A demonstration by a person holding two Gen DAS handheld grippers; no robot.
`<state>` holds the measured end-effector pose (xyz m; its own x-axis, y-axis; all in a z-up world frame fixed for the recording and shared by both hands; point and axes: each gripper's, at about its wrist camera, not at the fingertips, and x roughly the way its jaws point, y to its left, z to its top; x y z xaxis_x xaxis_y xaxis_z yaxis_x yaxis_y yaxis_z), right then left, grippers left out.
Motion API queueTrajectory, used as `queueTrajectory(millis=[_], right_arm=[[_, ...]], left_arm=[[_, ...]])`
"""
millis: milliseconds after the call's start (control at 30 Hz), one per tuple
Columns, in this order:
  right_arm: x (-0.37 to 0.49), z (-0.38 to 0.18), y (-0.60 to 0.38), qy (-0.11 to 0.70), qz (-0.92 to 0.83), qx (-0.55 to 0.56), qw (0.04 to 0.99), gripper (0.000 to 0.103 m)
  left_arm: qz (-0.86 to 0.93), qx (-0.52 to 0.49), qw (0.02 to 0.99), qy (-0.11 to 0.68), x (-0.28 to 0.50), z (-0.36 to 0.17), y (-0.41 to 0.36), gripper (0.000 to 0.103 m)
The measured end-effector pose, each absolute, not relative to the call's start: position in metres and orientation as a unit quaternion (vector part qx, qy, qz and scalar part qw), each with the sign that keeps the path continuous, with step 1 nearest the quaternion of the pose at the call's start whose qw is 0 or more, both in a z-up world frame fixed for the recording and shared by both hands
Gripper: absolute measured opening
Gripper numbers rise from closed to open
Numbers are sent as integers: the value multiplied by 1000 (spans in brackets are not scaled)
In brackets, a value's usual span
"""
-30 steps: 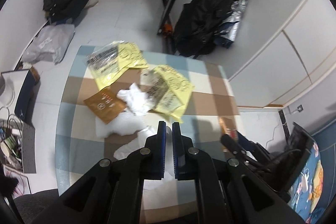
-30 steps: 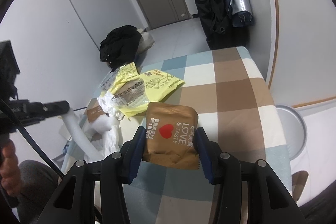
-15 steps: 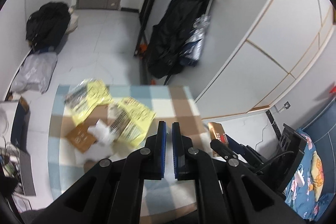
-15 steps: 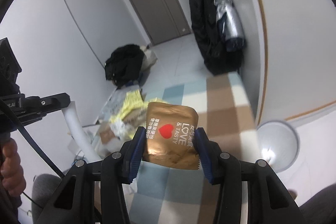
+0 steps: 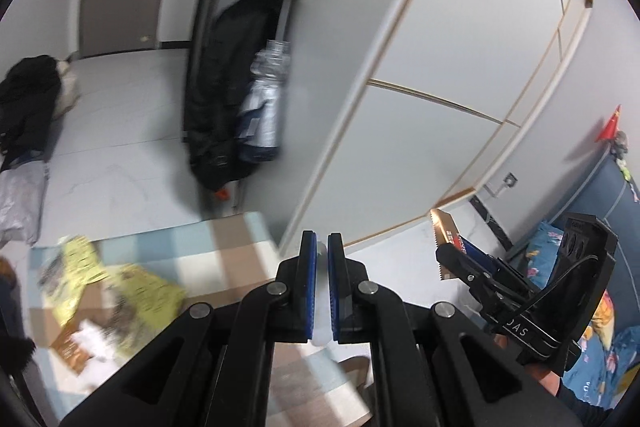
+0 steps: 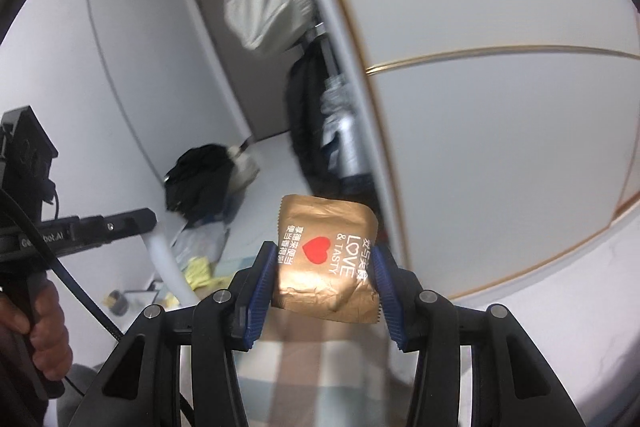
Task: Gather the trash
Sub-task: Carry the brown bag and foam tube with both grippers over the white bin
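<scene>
Between the blue pads of the right gripper [image 6: 324,291] sits a brown snack wrapper [image 6: 326,259], pinched by its side edges and held upright in the air, its red heart and white lettering facing the camera. In the left wrist view the same wrapper [image 5: 450,241] pokes out to the right, clear of the table. The left gripper [image 5: 322,281] has its pads pressed together; something pale shows in the thin gap between them, possibly a white strip, but the blur makes it impossible to tell if anything is held. Below and to the left, the checked table [image 5: 240,243] carries more rubbish: yellow wrappers [image 5: 132,283], a second brown packet [image 5: 72,343] and crumpled white tissue [image 5: 96,337]. Beyond are a dark coat [image 5: 224,95] hanging by white cupboard doors [image 5: 440,67]. No bin is visible in either view. The wrapper looks thin and slippery, gripped only at its edges, so a quick swing could likely buckle it and let it slide out onto the floor.
</scene>
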<state>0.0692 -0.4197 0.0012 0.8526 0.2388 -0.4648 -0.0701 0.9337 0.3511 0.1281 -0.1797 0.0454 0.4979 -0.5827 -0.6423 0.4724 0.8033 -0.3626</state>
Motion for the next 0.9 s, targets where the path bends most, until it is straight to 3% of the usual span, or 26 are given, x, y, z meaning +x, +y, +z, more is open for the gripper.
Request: queueTrajectory(millis=[367,900], right_arm=[[89,-37,-508,292,24,188,937,47],[161,-199,-544,445,64,248,858,47]], left_arm=[[-338,-43,826,450,174,-5,-275,2],[-305,43,773,555,211,-122,-350,2]])
